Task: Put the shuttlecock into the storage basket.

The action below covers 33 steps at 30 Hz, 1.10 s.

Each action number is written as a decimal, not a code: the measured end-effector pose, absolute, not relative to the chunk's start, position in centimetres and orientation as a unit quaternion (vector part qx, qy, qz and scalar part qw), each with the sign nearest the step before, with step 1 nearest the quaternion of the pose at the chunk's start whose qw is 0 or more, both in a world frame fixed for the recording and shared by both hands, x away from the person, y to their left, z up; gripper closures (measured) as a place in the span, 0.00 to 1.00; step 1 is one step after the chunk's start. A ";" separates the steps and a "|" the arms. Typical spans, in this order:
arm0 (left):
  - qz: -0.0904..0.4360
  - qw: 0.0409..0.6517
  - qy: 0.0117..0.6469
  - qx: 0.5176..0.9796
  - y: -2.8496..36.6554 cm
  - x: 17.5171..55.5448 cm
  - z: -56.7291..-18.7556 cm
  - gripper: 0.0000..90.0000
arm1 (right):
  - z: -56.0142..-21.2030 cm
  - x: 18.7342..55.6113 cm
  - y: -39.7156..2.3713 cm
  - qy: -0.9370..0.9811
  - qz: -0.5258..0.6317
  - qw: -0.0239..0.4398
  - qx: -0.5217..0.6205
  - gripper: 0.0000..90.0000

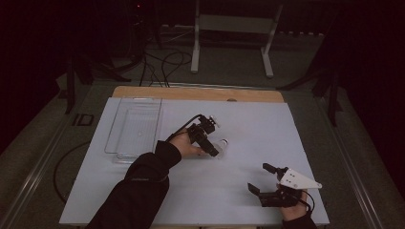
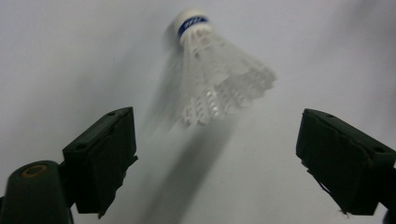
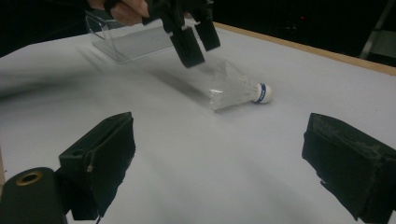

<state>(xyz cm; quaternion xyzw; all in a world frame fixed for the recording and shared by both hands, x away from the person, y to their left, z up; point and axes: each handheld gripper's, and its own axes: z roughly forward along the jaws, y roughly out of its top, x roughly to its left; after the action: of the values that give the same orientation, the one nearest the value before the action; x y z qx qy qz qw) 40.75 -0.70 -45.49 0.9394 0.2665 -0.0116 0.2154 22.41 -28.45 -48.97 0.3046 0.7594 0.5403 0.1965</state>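
Hovering the left gripper [image 1: 213, 151], jaws spread wide, just above the shuttlecock [image 2: 217, 74] lying on its side mid-table right of the clear tray [image 1: 136, 129], probably to straddle it, right gripper [image 1: 262, 180] idling agape near-right.

Beyond my desk [image 1: 267, 129], with its white cover and wooden far edge, a white metal frame [image 1: 234, 28] stands on the floor, black cables [image 1: 162, 62] lying just left of it.
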 end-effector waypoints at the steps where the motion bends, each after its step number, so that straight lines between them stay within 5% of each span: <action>1: -0.017 0.213 0.270 0.939 -0.7 40.8 -45.7 0.15 | -49.0 22.4 -28.5 0.759 0.541 0.196 0.305 0.10; 21: 0.002 0.202 0.267 0.942 -2.3 42.3 -48.1 0.42 | -49.0 22.5 -28.4 0.762 0.540 0.195 0.300 0.10; 33: -0.008 0.200 0.262 0.944 -3.0 42.7 -48.8 0.71 | -49.0 22.5 -28.4 0.761 0.541 0.193 0.301 0.10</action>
<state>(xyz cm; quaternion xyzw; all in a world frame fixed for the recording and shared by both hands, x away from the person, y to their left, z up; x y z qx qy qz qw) 42.67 -3.00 -48.82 0.9441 0.2621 -0.0076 0.1997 22.48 -28.41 -48.99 0.3007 0.7613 0.5412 0.1925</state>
